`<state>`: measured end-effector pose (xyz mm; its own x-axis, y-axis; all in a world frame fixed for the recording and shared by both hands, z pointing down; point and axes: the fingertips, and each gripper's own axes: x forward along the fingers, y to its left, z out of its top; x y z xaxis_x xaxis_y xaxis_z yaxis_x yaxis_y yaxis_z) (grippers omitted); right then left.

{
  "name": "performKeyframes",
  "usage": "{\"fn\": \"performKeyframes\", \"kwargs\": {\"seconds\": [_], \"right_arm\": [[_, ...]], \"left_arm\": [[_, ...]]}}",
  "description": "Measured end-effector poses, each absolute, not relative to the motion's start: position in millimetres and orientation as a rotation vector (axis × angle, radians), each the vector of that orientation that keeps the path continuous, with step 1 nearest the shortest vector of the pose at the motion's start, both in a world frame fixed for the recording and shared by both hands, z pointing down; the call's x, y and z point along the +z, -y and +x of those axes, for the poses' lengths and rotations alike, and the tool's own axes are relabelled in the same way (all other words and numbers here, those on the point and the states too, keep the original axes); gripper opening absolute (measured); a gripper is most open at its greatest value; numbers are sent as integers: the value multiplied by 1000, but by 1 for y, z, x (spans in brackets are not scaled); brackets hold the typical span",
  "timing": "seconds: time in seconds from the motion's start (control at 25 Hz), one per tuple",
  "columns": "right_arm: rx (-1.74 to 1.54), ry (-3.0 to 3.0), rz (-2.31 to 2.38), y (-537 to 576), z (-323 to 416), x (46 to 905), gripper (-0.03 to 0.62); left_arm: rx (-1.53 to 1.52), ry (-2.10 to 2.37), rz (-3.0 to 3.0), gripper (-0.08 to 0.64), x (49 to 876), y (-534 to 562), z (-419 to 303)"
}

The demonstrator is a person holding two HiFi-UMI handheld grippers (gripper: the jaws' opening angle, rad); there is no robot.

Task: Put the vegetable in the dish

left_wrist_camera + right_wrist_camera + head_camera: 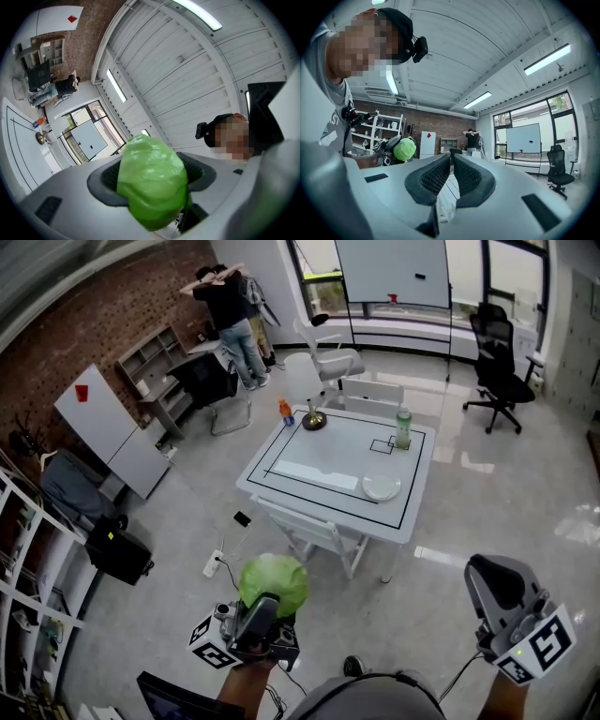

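Observation:
A pale green leafy vegetable sits between the jaws of my left gripper, low in the head view and well short of the table. The left gripper view shows that vegetable wedged between both black pads, tilted up toward the ceiling. My right gripper is held at the lower right, its jaws shut with nothing between them. The right gripper view also catches the vegetable off to its left. The dish, a white plate, lies on the white table near its front right corner.
On the table stand a green bottle, an orange bottle and a dark bowl. A white chair is tucked under the table's near side. A power strip lies on the floor. A person stands far back.

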<state>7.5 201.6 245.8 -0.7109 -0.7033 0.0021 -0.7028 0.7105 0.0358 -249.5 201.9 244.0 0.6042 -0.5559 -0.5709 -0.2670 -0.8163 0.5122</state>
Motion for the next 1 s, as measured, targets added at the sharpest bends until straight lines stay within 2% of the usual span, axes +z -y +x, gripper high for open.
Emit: {"fn": "performKeyframes", "kwargs": {"seconds": [0.28, 1.0], "right_arm": [[-34, 2884, 1188, -177, 4, 245, 9], [-2, 2939, 998, -73, 73, 256, 9]], "left_arm": [[-1049, 635, 2443, 322, 247, -175, -244], [-1091, 797, 2401, 322, 258, -92, -167]]}}
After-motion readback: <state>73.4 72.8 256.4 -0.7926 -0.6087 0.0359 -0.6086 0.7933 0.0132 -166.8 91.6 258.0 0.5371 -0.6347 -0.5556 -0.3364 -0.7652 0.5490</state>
